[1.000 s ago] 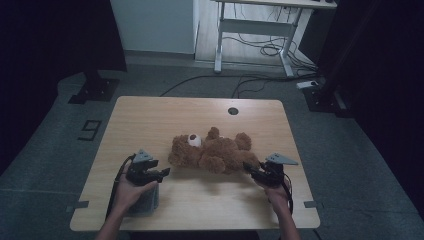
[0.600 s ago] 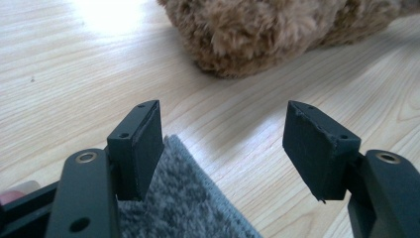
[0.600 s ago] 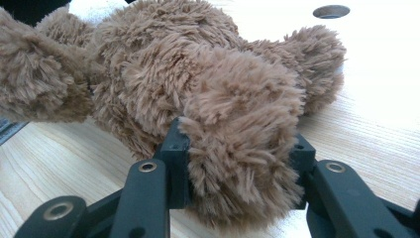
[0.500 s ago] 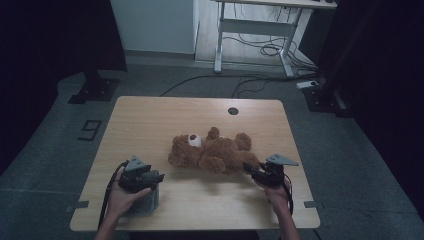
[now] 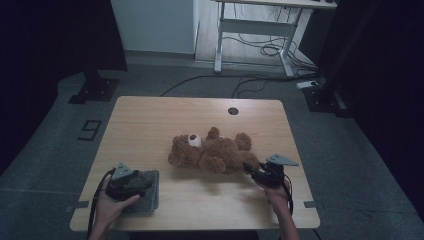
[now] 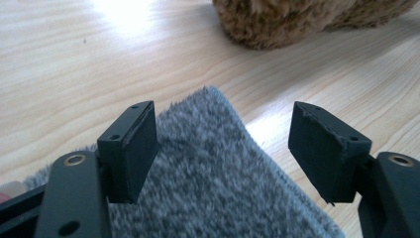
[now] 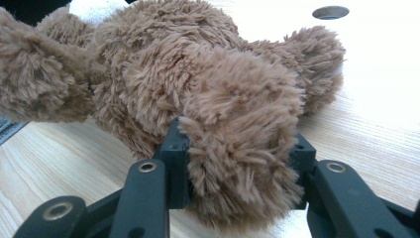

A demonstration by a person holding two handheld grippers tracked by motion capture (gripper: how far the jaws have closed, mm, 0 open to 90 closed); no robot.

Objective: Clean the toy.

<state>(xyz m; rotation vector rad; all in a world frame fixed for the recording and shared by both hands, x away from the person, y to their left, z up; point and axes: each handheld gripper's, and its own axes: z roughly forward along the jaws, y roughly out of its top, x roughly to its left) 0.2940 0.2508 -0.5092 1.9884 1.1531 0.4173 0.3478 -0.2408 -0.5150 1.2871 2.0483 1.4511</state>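
Pulling back toward the near left corner, left gripper [image 5: 131, 183] now over the grey fuzzy cloth [image 5: 146, 192], jaws just been opening and spread wide, nothing pinched, cloth lying loose beneath. Looks like a release, so cloth probably parked. Over right, teddy bear [image 5: 212, 152] lying mid-table, leg clamped snug in the right gripper [image 5: 251, 170]. No readable brands or labels anywhere.

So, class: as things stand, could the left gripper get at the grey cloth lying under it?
Probably yes. The left gripper hangs just over the grey cloth with its jaws, which have just been opening, wide apart and nothing between them. The teddy bear lies apart from the cloth, its leg clamped in the right gripper.
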